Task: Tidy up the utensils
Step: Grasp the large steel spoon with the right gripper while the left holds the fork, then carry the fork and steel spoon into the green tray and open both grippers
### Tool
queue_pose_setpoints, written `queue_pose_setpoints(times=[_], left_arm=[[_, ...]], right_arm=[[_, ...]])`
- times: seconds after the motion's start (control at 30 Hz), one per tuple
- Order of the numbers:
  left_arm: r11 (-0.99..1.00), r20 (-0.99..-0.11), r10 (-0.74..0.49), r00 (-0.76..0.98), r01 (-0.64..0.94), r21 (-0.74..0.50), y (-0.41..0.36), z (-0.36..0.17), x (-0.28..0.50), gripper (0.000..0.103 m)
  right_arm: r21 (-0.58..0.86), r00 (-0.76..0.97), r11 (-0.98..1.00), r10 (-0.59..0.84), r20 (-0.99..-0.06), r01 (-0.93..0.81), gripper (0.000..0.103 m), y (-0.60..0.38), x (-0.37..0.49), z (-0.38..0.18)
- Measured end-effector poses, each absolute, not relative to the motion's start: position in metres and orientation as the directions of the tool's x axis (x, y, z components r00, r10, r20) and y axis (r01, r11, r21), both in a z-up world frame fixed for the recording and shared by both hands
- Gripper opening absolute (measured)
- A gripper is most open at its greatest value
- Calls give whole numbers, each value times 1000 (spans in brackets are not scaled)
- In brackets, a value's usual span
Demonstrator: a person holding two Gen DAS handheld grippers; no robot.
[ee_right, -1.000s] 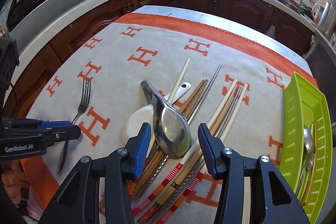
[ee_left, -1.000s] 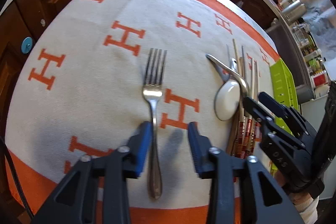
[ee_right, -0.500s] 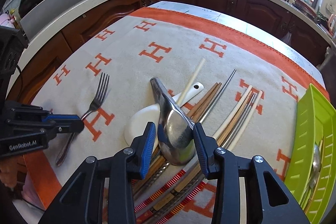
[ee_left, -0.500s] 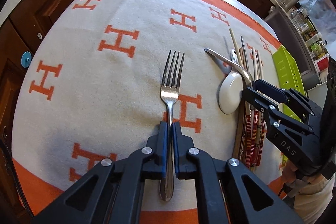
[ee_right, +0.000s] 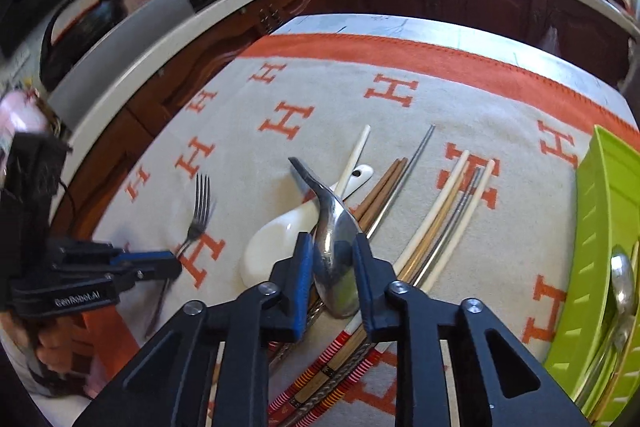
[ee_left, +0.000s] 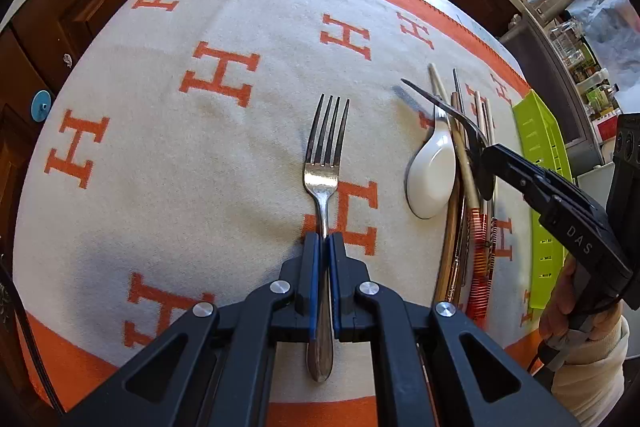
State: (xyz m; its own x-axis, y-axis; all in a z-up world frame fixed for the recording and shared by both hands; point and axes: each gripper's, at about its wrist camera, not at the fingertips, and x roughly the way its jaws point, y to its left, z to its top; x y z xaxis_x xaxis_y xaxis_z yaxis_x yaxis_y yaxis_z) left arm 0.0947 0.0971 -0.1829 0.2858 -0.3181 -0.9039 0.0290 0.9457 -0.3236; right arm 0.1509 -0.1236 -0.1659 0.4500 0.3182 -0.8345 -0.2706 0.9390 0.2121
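While the fork (ee_left: 323, 163) lies flat on the patterned cloth (ee_left: 160, 155), my left gripper (ee_left: 324, 247) is clamped on its handle. My right gripper (ee_right: 330, 255) is closing on the bowl of the metal spoon (ee_right: 334, 247), pads at its edges, its handle tilted up. That spoon sits atop the white ceramic spoon (ee_right: 276, 243) and a crowded heap of chopsticks (ee_right: 436, 223). Farther right stands the green tray (ee_right: 600, 227), cutlery already inside.

Both claws — now around cutlery
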Motion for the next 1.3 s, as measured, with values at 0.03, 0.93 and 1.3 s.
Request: queue_pose_setpoints(times=[0.03, 0.93, 1.3], left_arm=[[946, -904, -318, 286, 28, -324, 97, -183, 94, 3], [936, -898, -343, 274, 17, -352, 99, -184, 101, 3], [927, -874, -358, 328, 9, -376, 96, -185, 97, 2]], right_arm=[[206, 450, 941, 313, -837, -270, 17, -124, 152, -166], [191, 459, 975, 222, -860, -114, 5, -155, 173, -186], [260, 543, 963, 184, -819, 66, 3, -189, 148, -153]])
